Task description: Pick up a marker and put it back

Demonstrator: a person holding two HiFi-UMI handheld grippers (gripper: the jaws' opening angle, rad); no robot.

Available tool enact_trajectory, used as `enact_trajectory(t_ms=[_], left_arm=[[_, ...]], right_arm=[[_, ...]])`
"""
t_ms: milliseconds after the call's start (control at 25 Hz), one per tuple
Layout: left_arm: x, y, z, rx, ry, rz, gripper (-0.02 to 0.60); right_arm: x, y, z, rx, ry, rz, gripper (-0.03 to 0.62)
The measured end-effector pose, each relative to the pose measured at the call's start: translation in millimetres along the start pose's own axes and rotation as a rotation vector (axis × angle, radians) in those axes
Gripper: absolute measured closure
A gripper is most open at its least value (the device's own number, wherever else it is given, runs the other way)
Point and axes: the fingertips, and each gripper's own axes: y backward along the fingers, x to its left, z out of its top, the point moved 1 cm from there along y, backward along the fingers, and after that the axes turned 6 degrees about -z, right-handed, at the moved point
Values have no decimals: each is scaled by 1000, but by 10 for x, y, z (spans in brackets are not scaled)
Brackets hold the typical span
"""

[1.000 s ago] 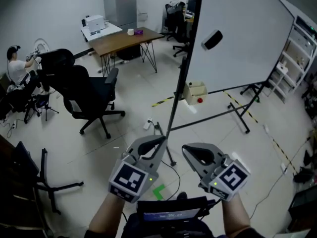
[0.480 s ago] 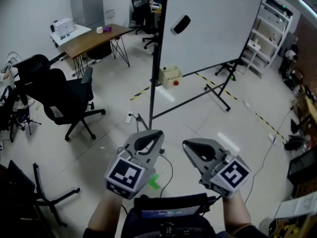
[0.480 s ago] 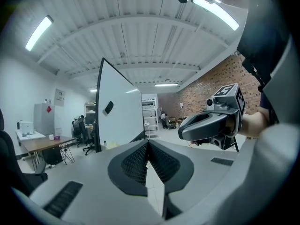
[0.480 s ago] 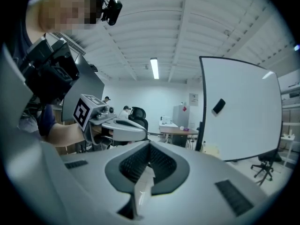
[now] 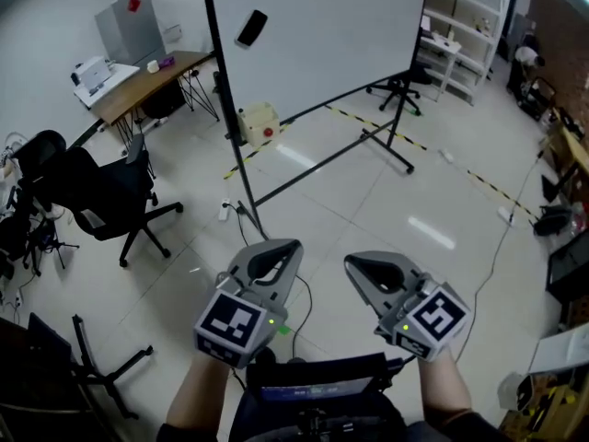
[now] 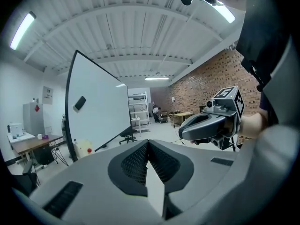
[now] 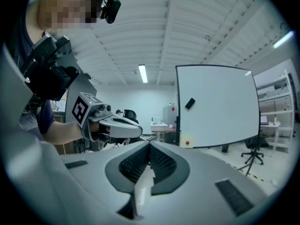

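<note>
No marker shows in any view. In the head view my left gripper (image 5: 276, 254) and right gripper (image 5: 364, 271) are held side by side at waist height above the floor, both shut with nothing between the jaws. Ahead stands a large whiteboard (image 5: 313, 26) on a wheeled black frame, with a black eraser (image 5: 251, 28) stuck on it. The left gripper view shows its own closed jaws (image 6: 148, 145), the right gripper (image 6: 208, 123) beside them and the whiteboard (image 6: 98, 107) beyond. The right gripper view shows closed jaws (image 7: 150, 147), the left gripper (image 7: 115, 125) and the whiteboard (image 7: 215, 107).
A yellow box (image 5: 259, 122) hangs at the whiteboard's foot. Black office chairs (image 5: 101, 191) stand at the left, with a wooden table (image 5: 147, 74) behind them. White shelves (image 5: 465, 17) line the far right. Cables lie on the floor near the frame legs.
The head view has swung round, so the whiteboard and furniture have slid leftward and the shelves have come in at the right. Both grippers stay shut in the same place.
</note>
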Motion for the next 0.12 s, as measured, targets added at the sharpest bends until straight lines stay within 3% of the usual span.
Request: enact_trajectory(t_ms=[120], left_arm=[[-517, -357, -7, 17, -4, -11, 581]], right_arm=[[-320, 484, -170, -23, -42, -6, 583]])
